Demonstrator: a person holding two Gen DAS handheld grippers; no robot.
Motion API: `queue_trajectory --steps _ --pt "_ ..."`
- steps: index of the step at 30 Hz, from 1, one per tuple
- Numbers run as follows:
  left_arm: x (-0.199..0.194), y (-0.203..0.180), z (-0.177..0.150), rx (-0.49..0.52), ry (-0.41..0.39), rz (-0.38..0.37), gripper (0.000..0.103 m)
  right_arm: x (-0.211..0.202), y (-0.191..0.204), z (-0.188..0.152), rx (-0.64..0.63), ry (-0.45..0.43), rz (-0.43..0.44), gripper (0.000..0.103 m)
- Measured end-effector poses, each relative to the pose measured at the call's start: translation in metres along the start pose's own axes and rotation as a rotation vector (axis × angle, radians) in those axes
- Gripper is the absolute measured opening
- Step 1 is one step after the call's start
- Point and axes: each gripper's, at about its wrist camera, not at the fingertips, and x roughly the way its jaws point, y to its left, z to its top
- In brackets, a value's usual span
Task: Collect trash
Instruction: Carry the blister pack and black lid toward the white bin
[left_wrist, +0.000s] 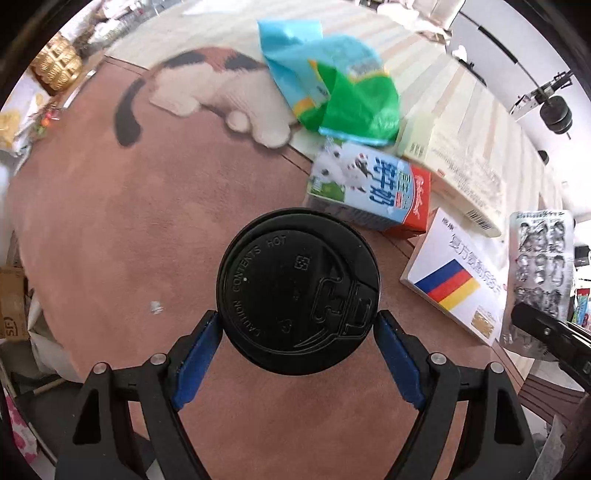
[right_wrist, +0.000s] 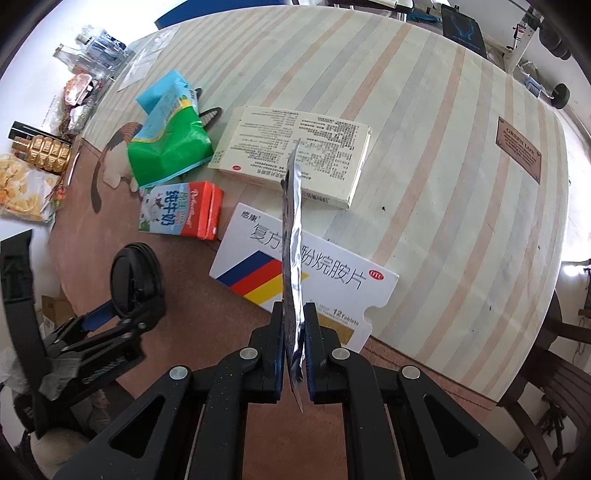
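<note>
Black cup lid (left_wrist: 297, 291) sits clamped between the left gripper's (left_wrist: 298, 325) blue fingers (left_wrist: 199, 354), above the bench (left_wrist: 110, 229). Right gripper (right_wrist: 294, 347) pinches a foil pill sheet (right_wrist: 292, 258) edge-on over the white medicine box (right_wrist: 332, 273); a milk carton (right_wrist: 181, 210) lies beside it.

A left hand-held gripper (left_wrist: 299, 332) clamps a black cup lid (left_wrist: 297, 291) between blue pads (left_wrist: 197, 354) above a brown surface (left_wrist: 110, 229), with a milk carton (left_wrist: 369, 188), crumpled green bag (left_wrist: 354, 96) and white pill box (left_wrist: 454, 280) beyond.
</note>
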Motion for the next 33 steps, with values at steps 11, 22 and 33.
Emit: queue_trajectory --steps 11,22,33 --pt "-0.082 0.041 -0.032 -0.040 -0.149 -0.013 0.083 -0.021 0.041 -0.019 -0.074 -0.037 0.033 0.009" --pt "-0.134 0.166 -0.109 -0.199 -0.259 -0.007 0.083 -0.032 0.151 -0.083 -0.285 -0.031 0.083 0.009" --pt "-0.115 0.319 -0.267 -0.478 -0.196 0.005 0.082 0.049 0.292 -0.242 -0.525 0.132 0.130 0.009"
